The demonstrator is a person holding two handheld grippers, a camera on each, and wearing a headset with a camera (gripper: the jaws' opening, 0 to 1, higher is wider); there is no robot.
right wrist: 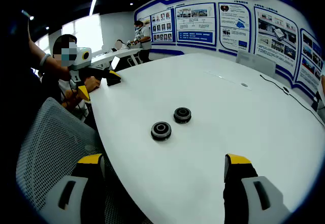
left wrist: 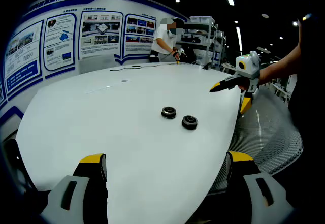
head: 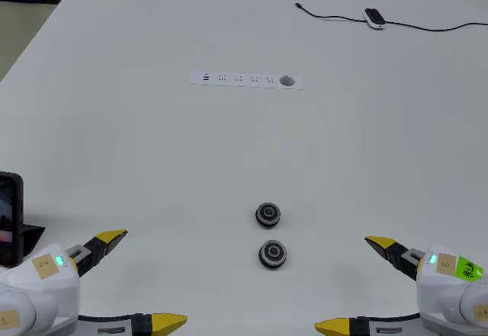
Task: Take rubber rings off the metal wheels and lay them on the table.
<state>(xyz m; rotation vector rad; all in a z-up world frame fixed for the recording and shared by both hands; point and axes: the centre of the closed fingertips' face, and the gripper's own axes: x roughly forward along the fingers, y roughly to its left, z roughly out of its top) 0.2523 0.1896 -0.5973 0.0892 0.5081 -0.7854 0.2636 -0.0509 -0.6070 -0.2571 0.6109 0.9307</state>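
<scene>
Two small metal wheels with black rubber rings lie flat on the white table, one (head: 268, 215) farther from me and one (head: 272, 254) nearer. In the left gripper view they are the far wheel (left wrist: 168, 113) and near wheel (left wrist: 189, 122); in the right gripper view the near wheel (right wrist: 161, 130) and far wheel (right wrist: 182, 115). My left gripper (head: 141, 279) is at the lower left, open and holding nothing, well left of the wheels. My right gripper (head: 358, 283) stands open at the lower right, also apart from them. Yellow-tipped fingers (left wrist: 92, 159) (right wrist: 238, 160) frame each gripper view.
A white power strip (head: 245, 80) is set into the table farther back. A black cable with a small white device (head: 374, 18) lies at the far right. A dark phone on a stand (head: 11, 218) sits at the left edge. A mesh chair (right wrist: 56, 148) is beside the table.
</scene>
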